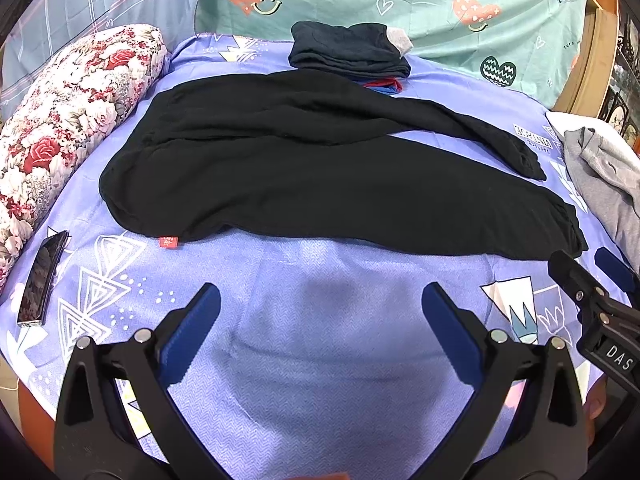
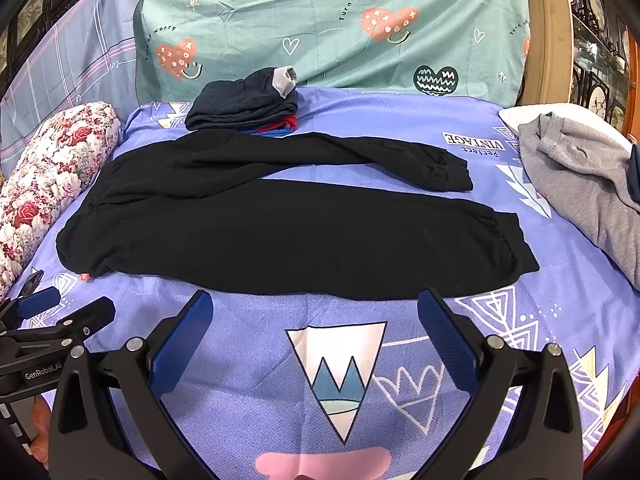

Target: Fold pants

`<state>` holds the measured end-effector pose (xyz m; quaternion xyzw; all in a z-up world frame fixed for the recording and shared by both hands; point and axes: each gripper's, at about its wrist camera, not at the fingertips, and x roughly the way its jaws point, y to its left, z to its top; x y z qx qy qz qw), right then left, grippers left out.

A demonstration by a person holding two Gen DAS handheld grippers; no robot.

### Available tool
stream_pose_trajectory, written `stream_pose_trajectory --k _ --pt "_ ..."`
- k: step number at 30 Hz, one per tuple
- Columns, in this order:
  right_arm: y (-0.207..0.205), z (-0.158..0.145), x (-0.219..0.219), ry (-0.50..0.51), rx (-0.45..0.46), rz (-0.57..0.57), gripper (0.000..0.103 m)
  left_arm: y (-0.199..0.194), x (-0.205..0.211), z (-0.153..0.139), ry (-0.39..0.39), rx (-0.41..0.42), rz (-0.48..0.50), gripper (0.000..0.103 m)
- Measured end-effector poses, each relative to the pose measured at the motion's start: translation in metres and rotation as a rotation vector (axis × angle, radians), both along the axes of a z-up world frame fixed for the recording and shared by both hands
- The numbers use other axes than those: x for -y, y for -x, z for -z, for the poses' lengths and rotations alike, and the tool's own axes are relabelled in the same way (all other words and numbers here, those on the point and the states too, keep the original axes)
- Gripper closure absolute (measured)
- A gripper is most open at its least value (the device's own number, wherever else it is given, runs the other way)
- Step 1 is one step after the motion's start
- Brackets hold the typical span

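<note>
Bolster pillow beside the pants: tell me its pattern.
White pillow with red and pink roses, clearest in the left wrist view.

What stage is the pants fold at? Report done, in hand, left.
Done: the black pants lie spread flat on the purple sheet, legs apart, cuffs to the right; a folded pile sits behind them. In hand: nothing; the left gripper and right gripper are both open, short of the near leg. Left: every fold.
</note>
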<state>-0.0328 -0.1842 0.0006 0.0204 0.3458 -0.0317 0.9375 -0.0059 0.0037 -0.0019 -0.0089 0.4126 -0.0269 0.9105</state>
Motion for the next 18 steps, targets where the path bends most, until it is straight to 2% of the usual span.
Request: stream_pose_trajectory --k 18 --pt "-0.0027 0.0016 -0.0008 0.0 -0.007 -0.001 0.001 -0.0011 0.001 0.0006 0.0 -0.001 -0.001 0.002"
